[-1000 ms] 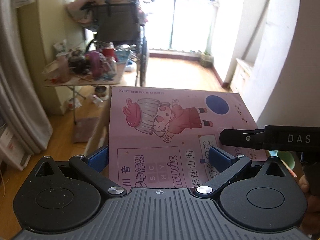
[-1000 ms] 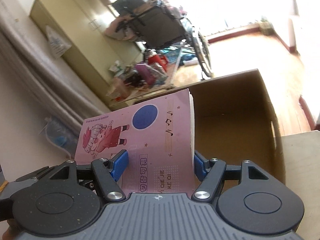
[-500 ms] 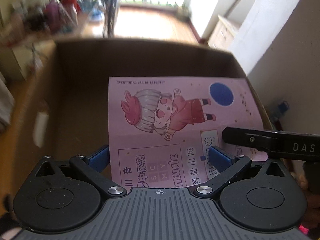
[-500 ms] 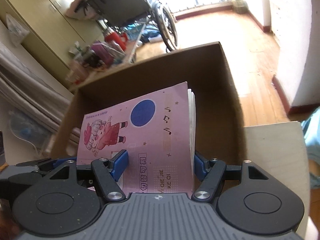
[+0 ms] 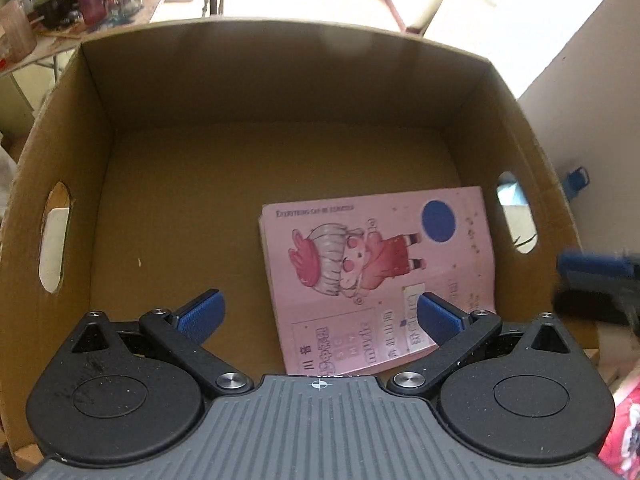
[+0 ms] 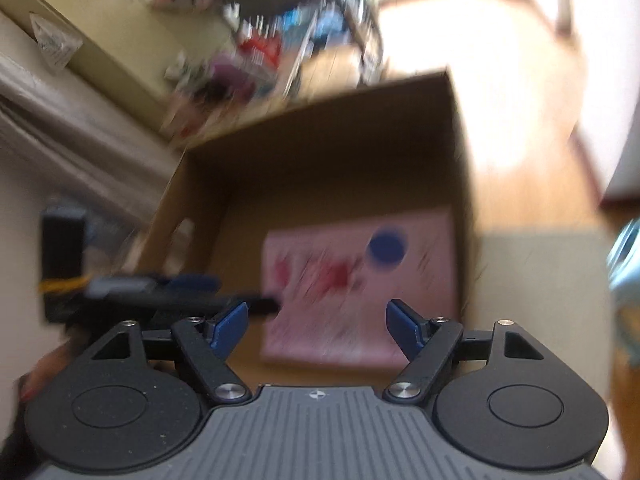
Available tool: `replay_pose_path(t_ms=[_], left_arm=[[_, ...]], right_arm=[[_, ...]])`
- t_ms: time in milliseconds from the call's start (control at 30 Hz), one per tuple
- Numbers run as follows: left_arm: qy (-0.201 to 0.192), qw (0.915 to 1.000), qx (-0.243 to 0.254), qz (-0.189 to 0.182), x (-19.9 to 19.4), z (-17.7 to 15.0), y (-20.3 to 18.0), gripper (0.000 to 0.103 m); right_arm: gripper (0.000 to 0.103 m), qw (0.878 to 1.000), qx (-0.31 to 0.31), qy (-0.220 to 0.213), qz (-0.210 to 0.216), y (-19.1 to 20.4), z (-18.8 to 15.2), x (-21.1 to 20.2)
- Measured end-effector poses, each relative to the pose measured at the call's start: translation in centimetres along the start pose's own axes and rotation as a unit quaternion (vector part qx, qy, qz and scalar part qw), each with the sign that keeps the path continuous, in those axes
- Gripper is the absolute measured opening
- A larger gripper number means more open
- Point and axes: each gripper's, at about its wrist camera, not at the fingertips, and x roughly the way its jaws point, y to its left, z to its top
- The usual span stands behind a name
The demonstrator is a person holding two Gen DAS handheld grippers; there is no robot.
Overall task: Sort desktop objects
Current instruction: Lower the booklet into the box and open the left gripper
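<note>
A pink notebook (image 5: pixel 376 272) with a cartoon figure and a blue dot lies flat on the floor of a brown cardboard box (image 5: pixel 272 80), in its right half near the right wall. My left gripper (image 5: pixel 320 314) hangs open above the box, its blue pads clear of the book. In the blurred right wrist view the same pink notebook (image 6: pixel 360 284) lies in the cardboard box (image 6: pixel 328 136). My right gripper (image 6: pixel 318 326) is above it with its jaws opening and nothing pressed between them. The other gripper (image 6: pixel 168 292) reaches in from the left there.
The box has cut-out handles (image 5: pixel 54 236) in its side walls. A cluttered side table (image 5: pixel 60 4) with jars stands beyond the box at the upper left. A pale desk surface (image 6: pixel 540 280) lies right of the box, with a light blue object (image 6: pixel 626 264) at its edge.
Both grippers held the pink notebook above the box earlier. They have let it go and it now lies flat on the box floor. Both views tilted downward.
</note>
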Motion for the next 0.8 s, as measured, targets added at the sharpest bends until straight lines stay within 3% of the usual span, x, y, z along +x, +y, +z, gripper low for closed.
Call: replay_pose_path(t_ms=[133, 267, 400, 600, 800], left_arm=[[0.055, 0.9981, -0.025, -0.014, 1.4, 1.5, 1.0, 0.103], [0.11, 0.9916, -0.061, -0.03, 3.1, 2.4, 2.0, 0.103], [0.146, 0.9865, -0.071, -0.023, 4.6, 3.0, 2.5, 0.103], [0.181, 0.979, -0.086, -0.035, 5.8, 3.4, 3.2, 0.103], [0.209, 0.9735, -0.081, -0.046, 7.1, 3.5, 3.3, 0.103]], right_arm=[[0.077, 0.995, 0.036, 0.093, 0.017, -0.4, 0.8, 2.0], [0.08, 0.989, 0.025, 0.148, 0.003, 1.0, 1.1, 3.9], [0.086, 0.975, 0.049, 0.217, -0.002, 1.6, 1.0, 6.5], [0.094, 0.957, 0.079, 0.279, -0.03, 1.1, 1.4, 9.7], [0.097, 0.946, 0.092, 0.308, -0.049, 0.8, 1.1, 12.1]])
